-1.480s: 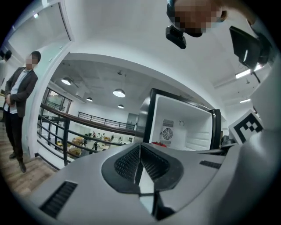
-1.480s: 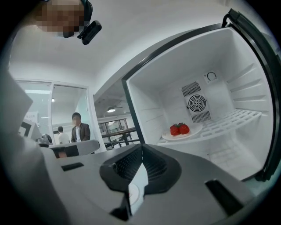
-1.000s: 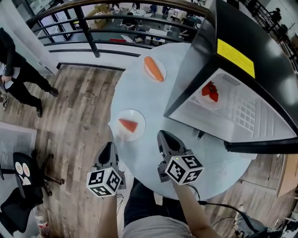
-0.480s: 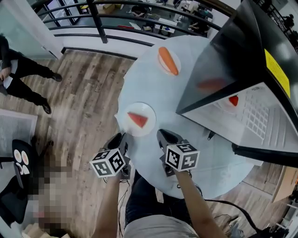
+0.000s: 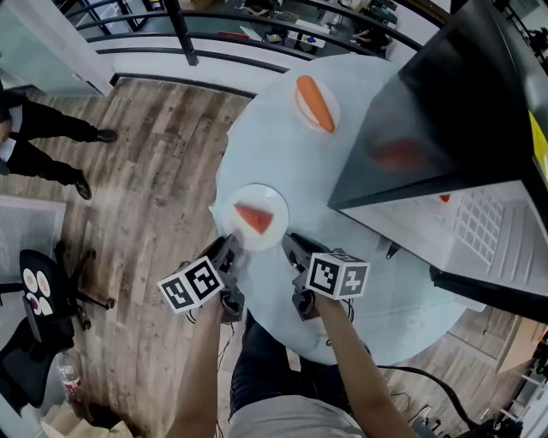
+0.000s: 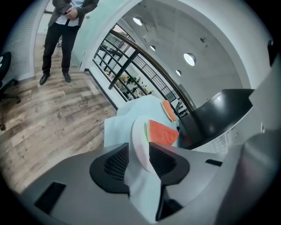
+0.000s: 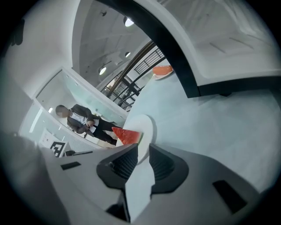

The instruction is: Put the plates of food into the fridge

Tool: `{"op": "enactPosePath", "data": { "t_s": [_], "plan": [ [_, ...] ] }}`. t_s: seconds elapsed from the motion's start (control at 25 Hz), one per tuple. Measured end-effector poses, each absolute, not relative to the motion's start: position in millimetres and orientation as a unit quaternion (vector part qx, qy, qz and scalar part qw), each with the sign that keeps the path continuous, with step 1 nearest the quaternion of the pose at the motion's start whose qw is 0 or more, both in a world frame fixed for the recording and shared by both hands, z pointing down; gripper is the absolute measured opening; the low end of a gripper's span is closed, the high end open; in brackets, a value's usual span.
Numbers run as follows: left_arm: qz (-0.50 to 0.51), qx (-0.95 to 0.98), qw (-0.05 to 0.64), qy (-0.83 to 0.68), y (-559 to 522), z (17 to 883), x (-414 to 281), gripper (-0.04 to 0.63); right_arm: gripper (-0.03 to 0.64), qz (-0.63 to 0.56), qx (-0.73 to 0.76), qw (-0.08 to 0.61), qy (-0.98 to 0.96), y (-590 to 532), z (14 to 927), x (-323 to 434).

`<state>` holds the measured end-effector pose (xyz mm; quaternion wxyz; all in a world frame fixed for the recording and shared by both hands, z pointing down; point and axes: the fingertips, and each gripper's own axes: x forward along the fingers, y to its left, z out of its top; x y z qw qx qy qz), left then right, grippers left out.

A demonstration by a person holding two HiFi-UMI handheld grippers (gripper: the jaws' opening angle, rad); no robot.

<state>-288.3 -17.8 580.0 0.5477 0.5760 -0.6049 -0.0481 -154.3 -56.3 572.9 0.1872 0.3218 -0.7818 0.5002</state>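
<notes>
A white plate [image 5: 254, 216] with a wedge of watermelon [image 5: 253, 218] lies near the front edge of the round pale table [image 5: 282, 145]. My left gripper [image 5: 229, 250] is at the plate's near-left rim. Its jaws have just been opening, and in the left gripper view the plate's rim [image 6: 139, 140] stands between the left gripper's [image 6: 139, 151] parted pads. My right gripper [image 5: 291, 244] is at the near-right rim, open, with the plate's edge [image 7: 142, 132] in the gap of the right gripper [image 7: 143, 154]. A second plate with a carrot [image 5: 315, 103] lies farther back.
A black fridge [image 5: 479, 94] stands on the table's right side with its door [image 5: 411, 137] swung open. Red food [image 5: 443, 198] shows on its white shelf. A person [image 5: 38, 137] stands on the wooden floor at left, near an office chair [image 5: 43, 291]. A railing [image 5: 214, 26] runs behind.
Both grippers have come down and forward to the watermelon plate's near rim, one on each side. The left jaws have opened around the rim.
</notes>
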Motion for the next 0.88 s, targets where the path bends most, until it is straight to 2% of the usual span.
{"op": "enactPosePath", "data": {
  "t_s": [0.44,0.68,0.88],
  "plan": [
    [-0.069,0.553,0.568,-0.605,-26.4,583.9,-289.2,0.126,0.075,0.564,0.334,0.154,-0.739,-68.3,586.1,-157.6],
    [-0.064,0.551,0.57,-0.606,-31.2,584.3,-286.2,0.126,0.078,0.574,0.337,0.16,-0.729,-70.7,589.5,-163.3],
    [-0.076,0.535,0.575,-0.614,-32.9,584.2,-285.6,0.126,0.078,0.608,0.336,0.131,-0.708,-72.3,589.4,-167.6]
  ]
}}
